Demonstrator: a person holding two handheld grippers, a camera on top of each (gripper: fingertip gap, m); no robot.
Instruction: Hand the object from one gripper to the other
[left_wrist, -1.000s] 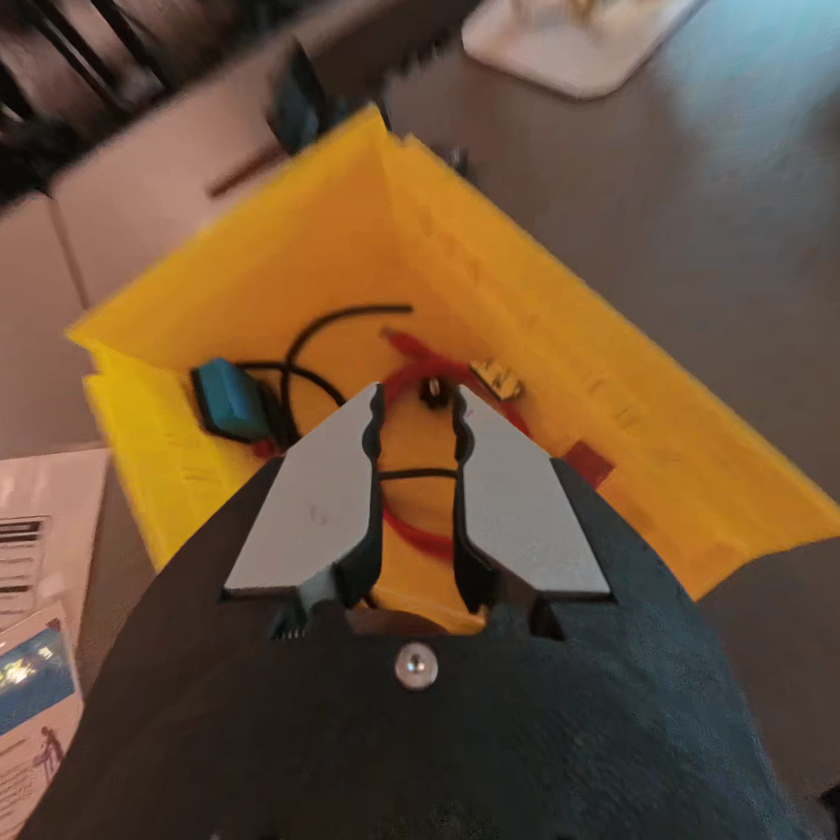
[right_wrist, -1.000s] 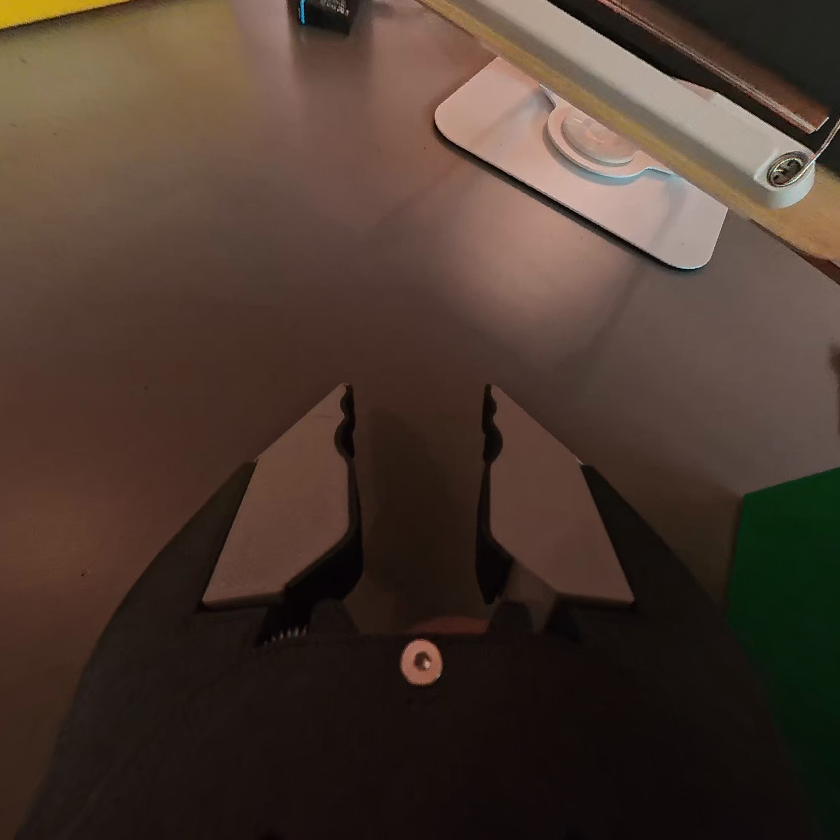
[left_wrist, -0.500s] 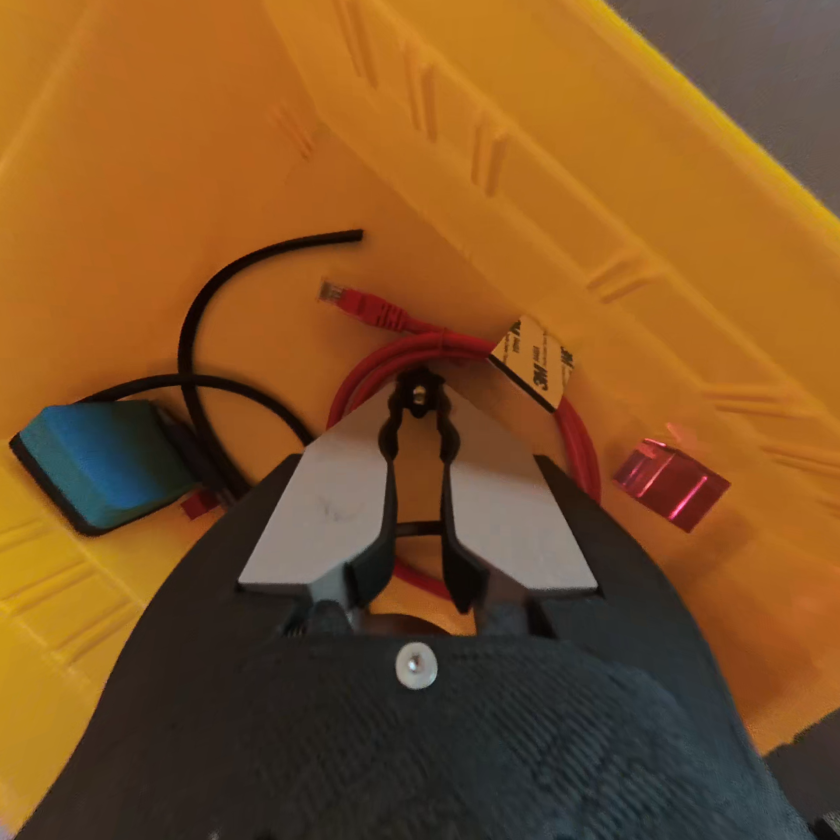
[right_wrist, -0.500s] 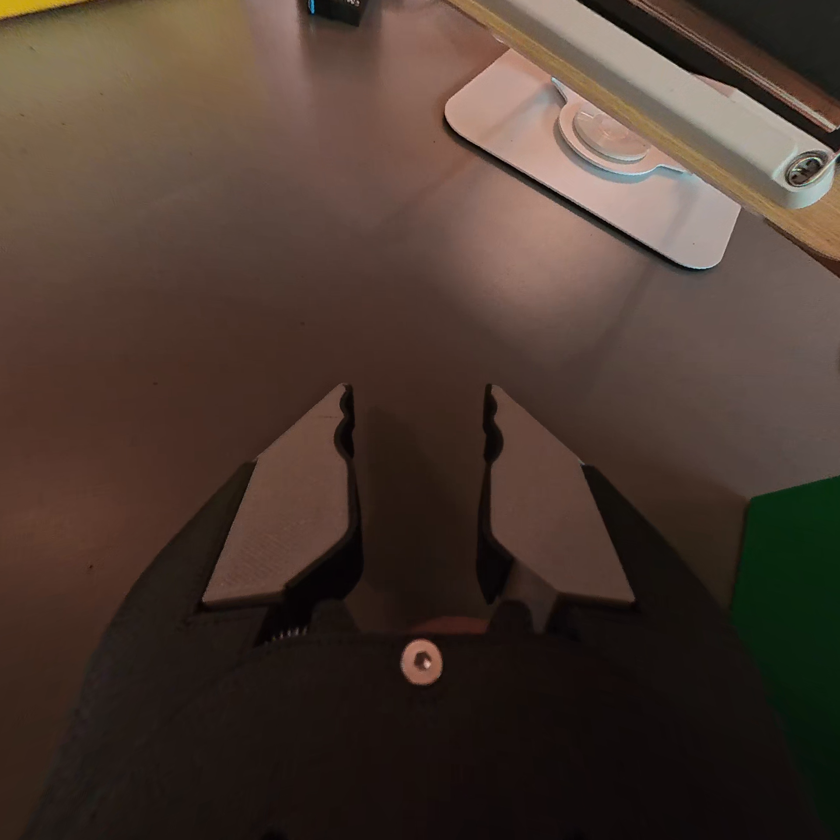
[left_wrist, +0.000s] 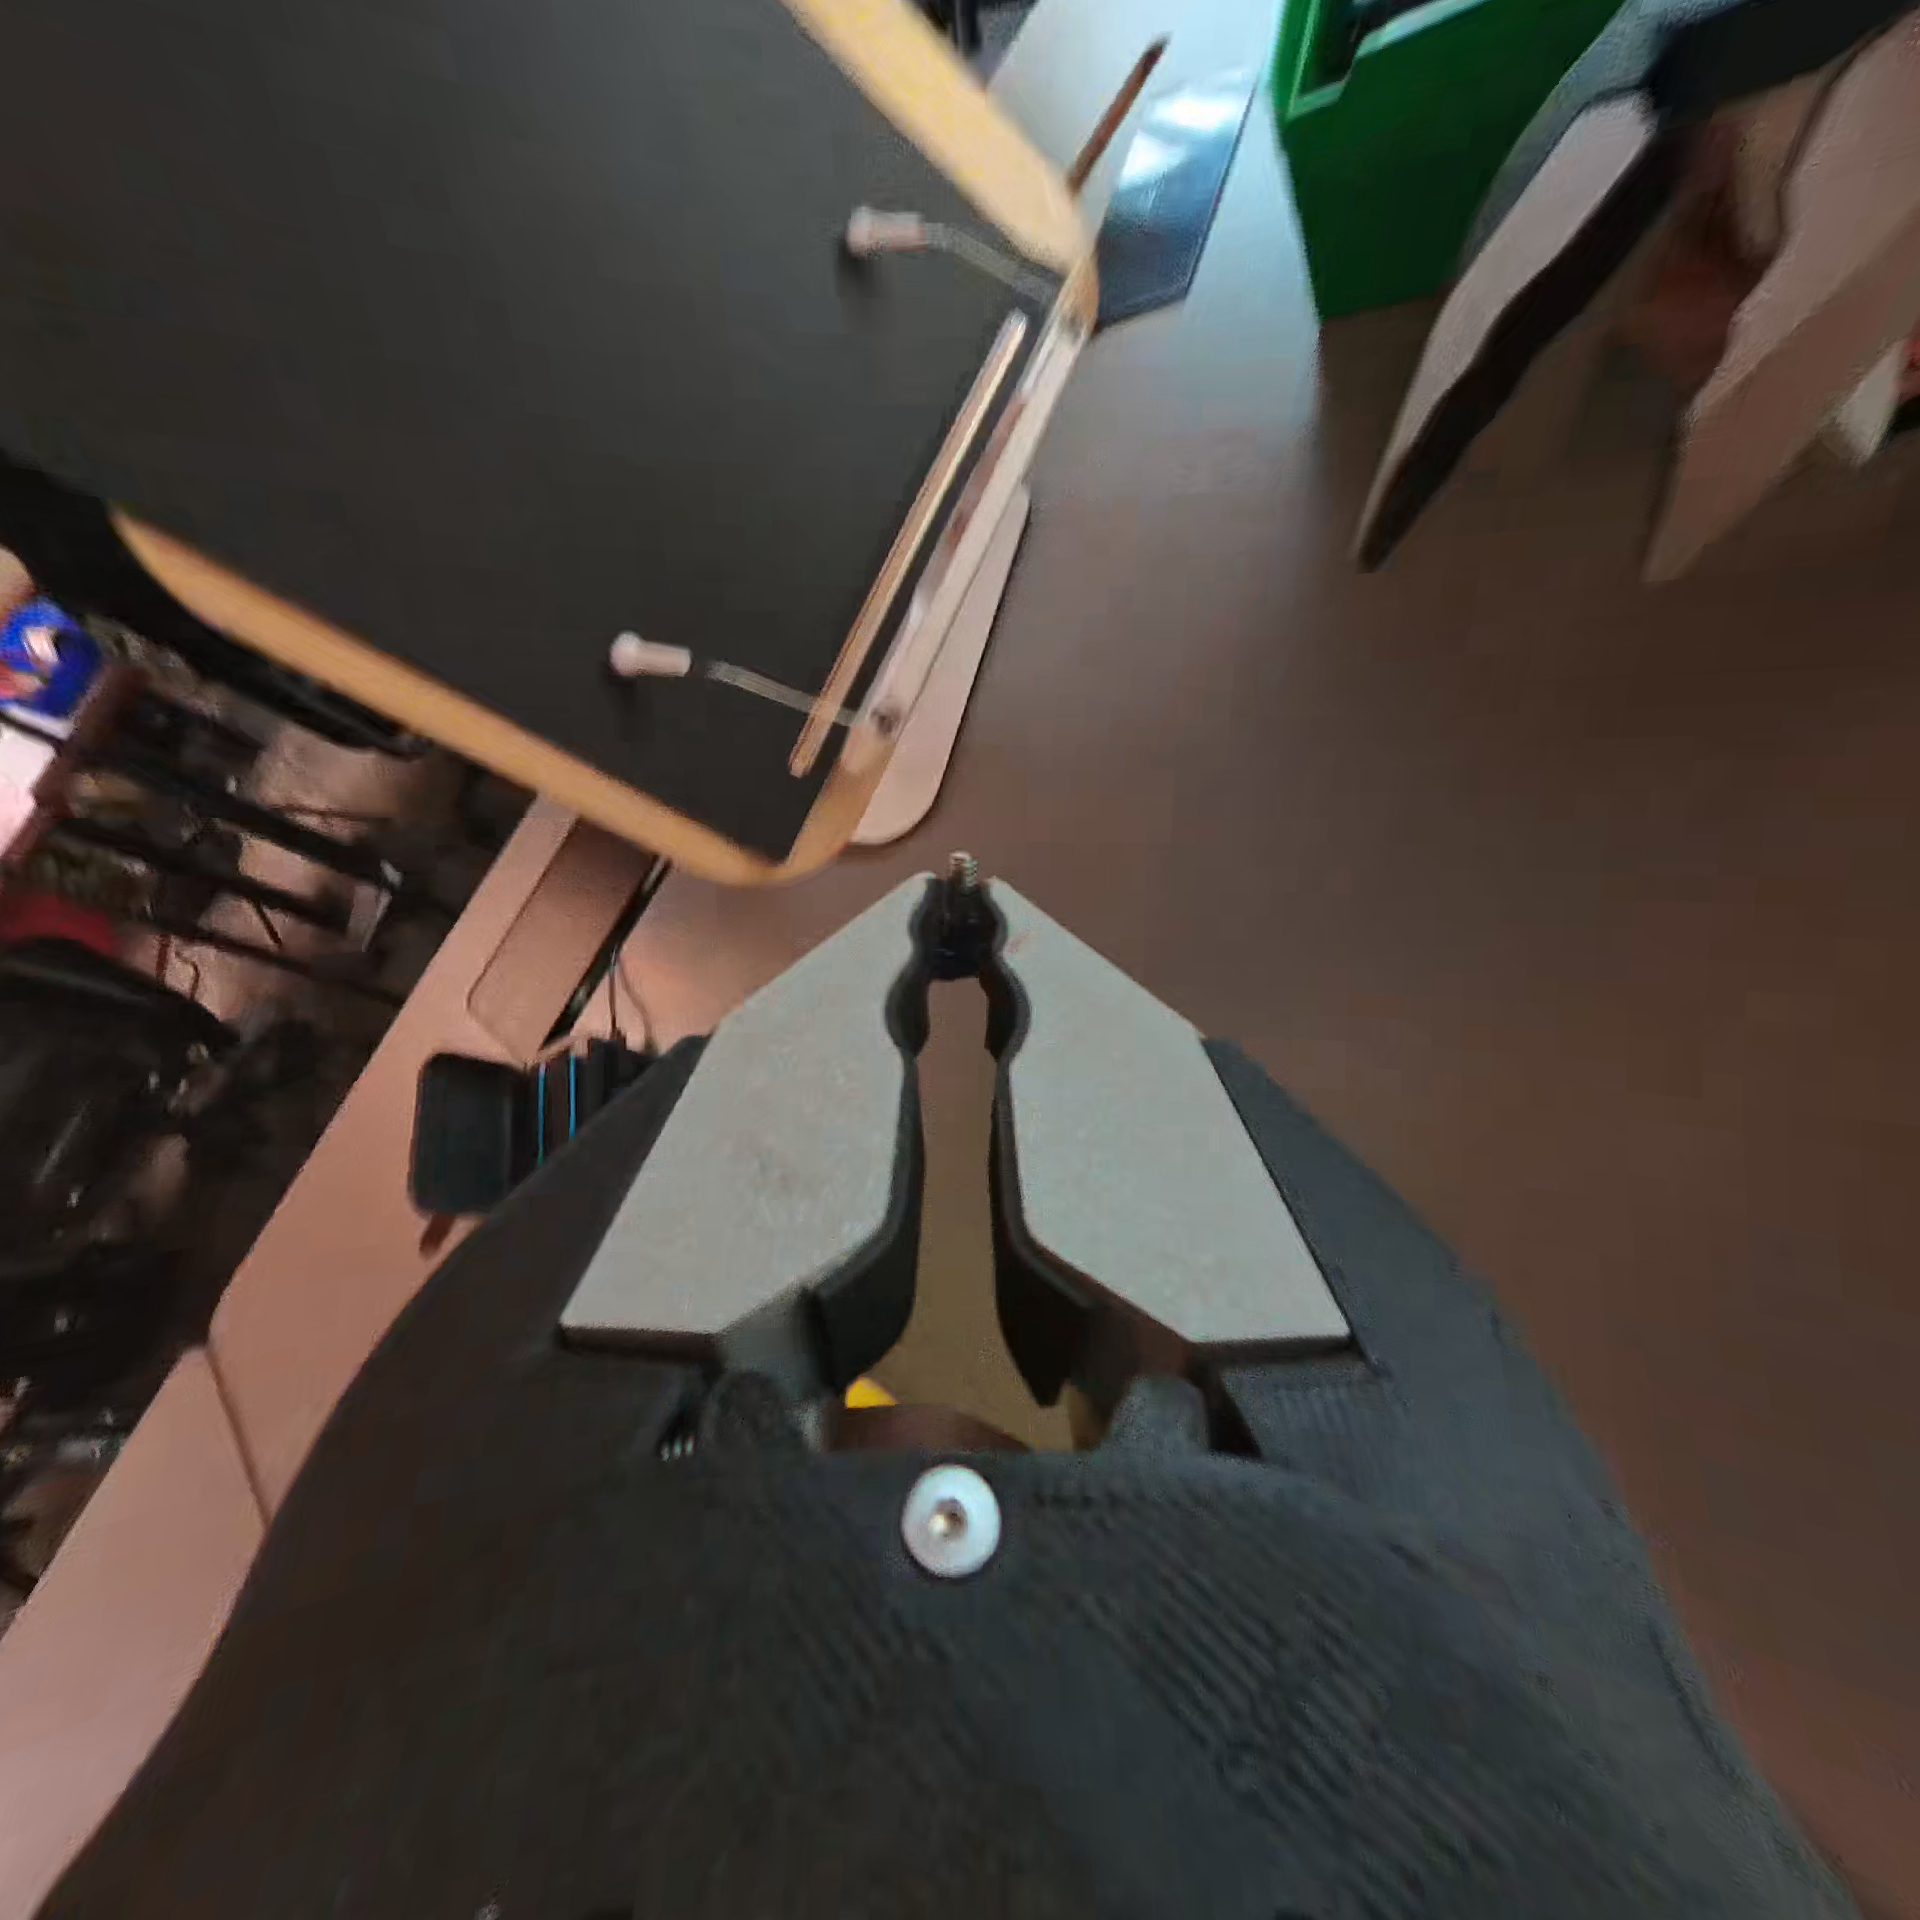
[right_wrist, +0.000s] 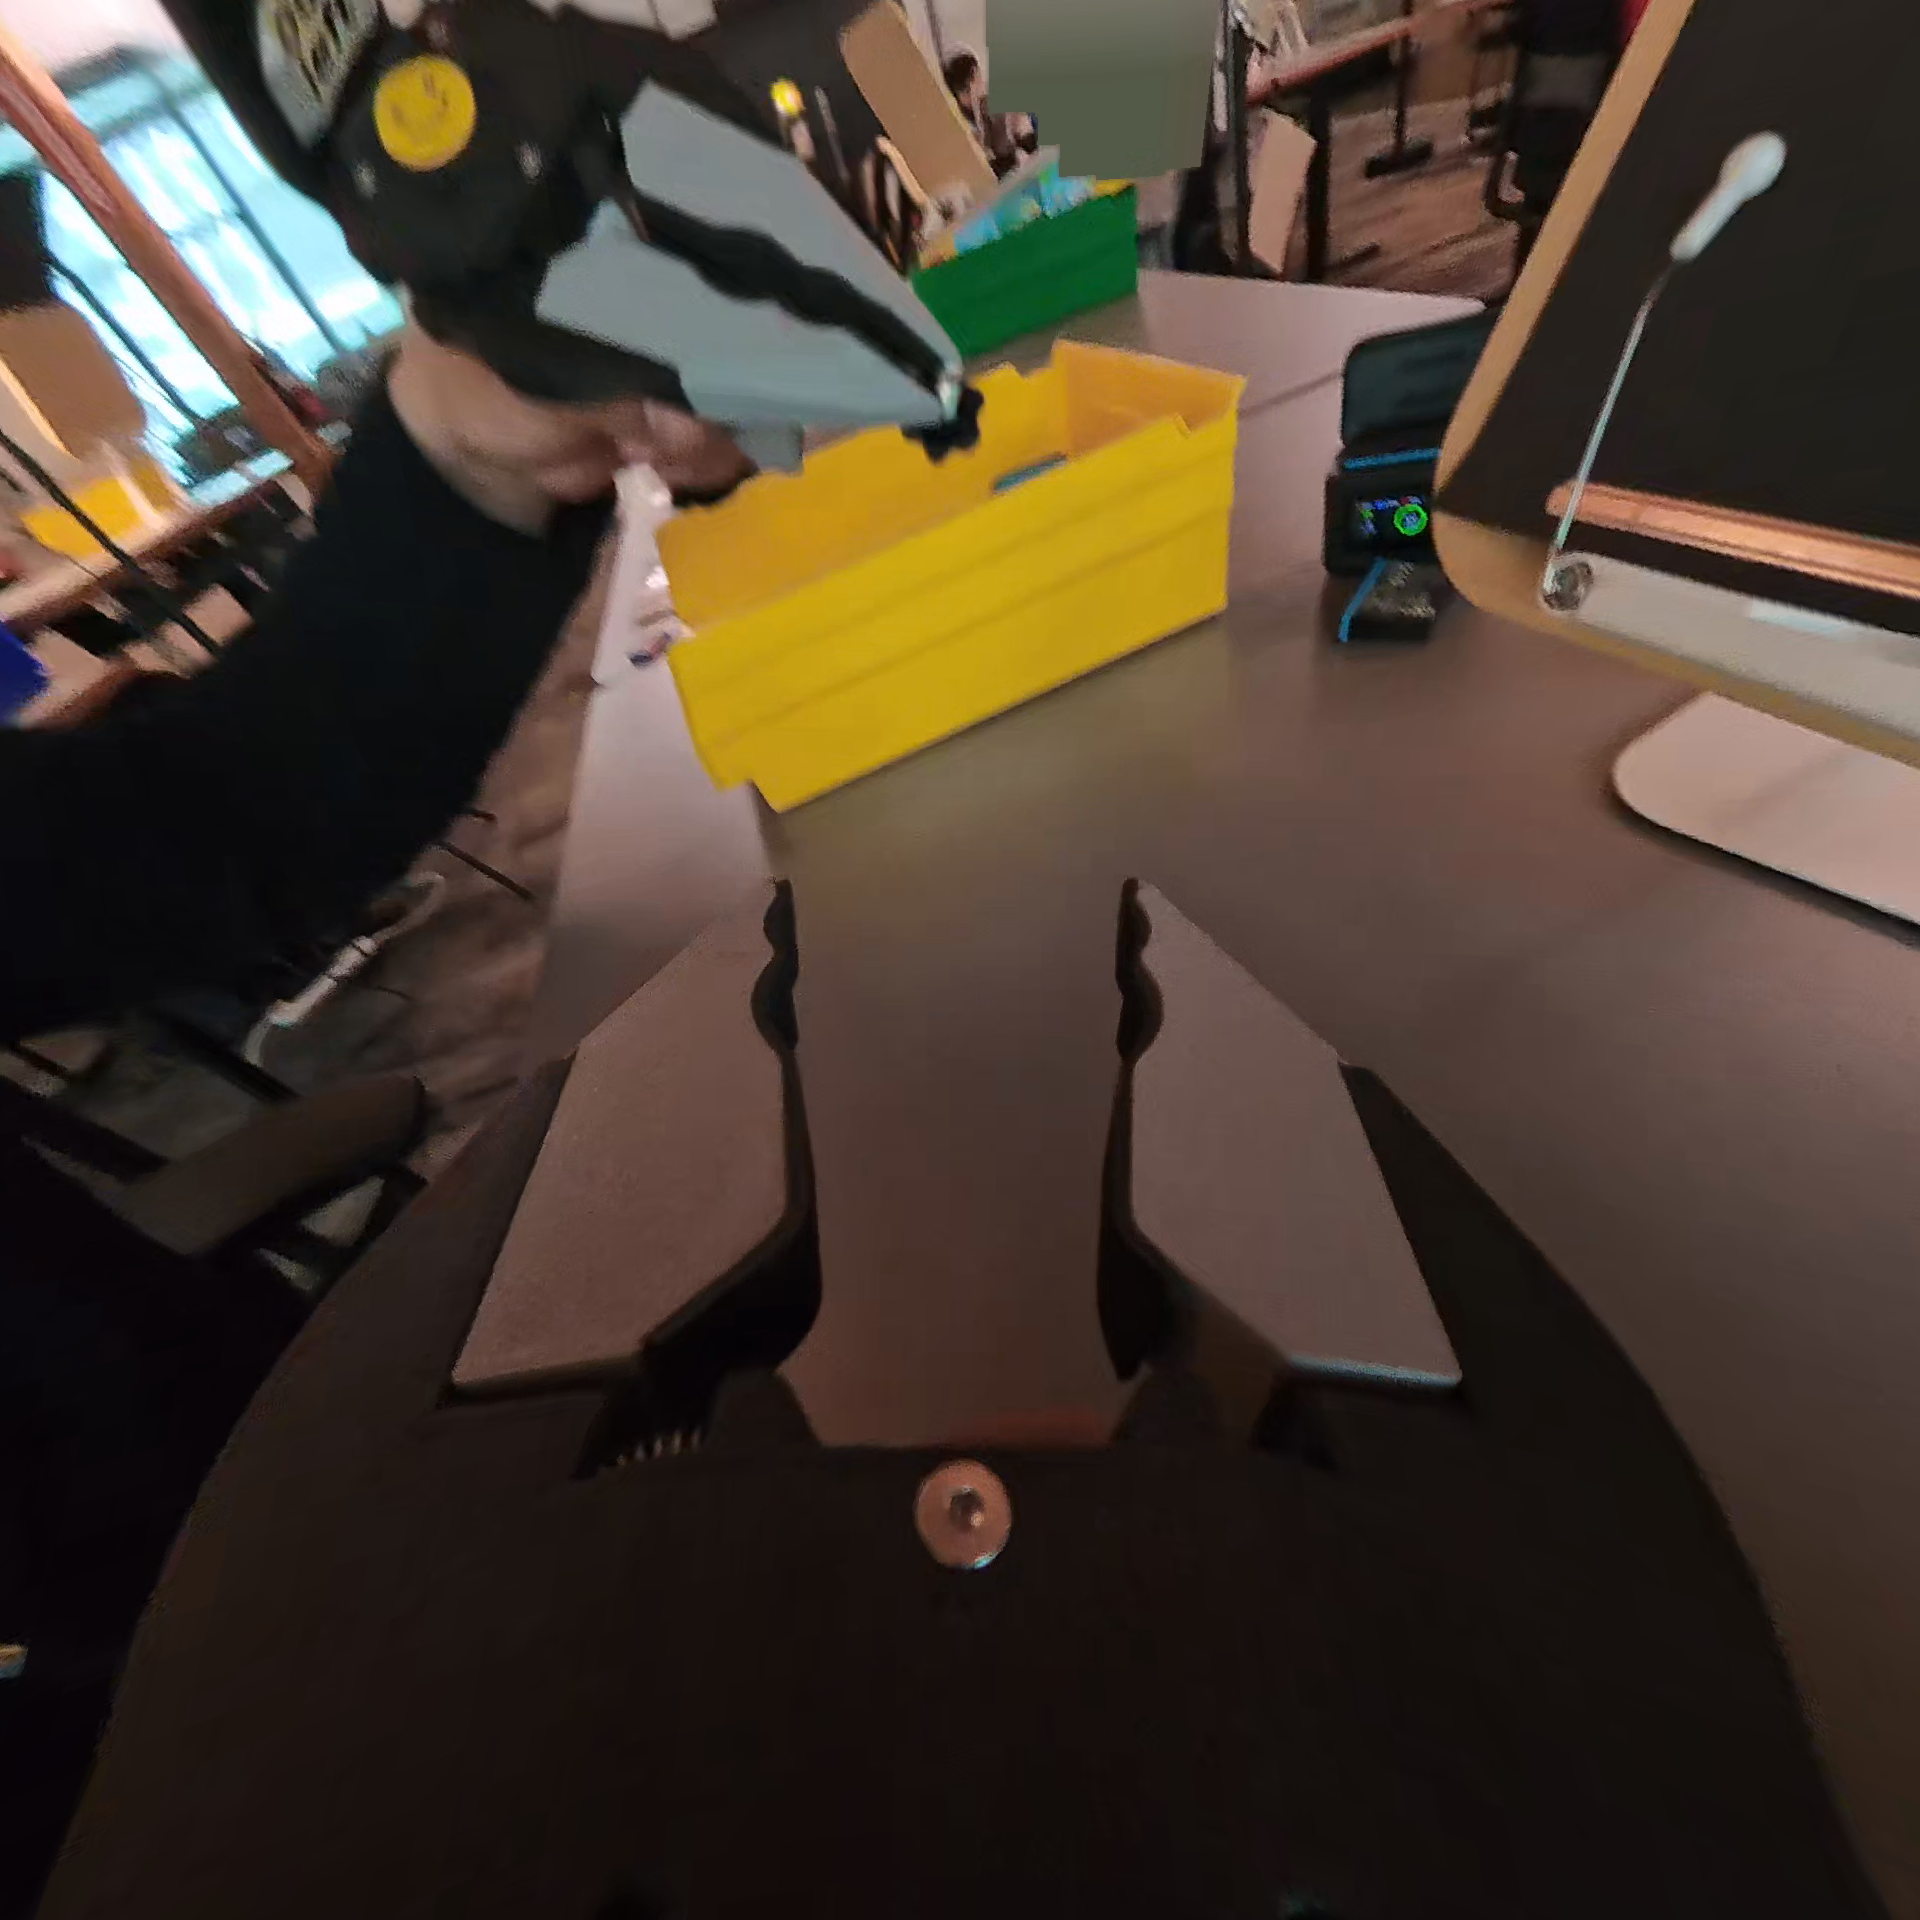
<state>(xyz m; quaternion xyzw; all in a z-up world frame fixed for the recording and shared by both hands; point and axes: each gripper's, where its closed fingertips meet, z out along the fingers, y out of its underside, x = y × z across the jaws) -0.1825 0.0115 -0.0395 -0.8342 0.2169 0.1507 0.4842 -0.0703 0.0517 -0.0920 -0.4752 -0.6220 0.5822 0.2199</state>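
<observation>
The left claw (left_wrist: 954, 914) is clamped on a small black knob screw (left_wrist: 958, 925), lifted above the tabletop (left_wrist: 1455, 935). The right claw (right_wrist: 956, 914) is apart and empty, so the handover is not yet done.

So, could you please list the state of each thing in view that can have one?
left gripper: shut on the black thumb screw, raised off the table.
black thumb screw: pinched at the fingertips, threaded end pointing outward.
right gripper: open, empty.
yellow bin: resting on the table, open-topped.
small device: screen lit.
</observation>
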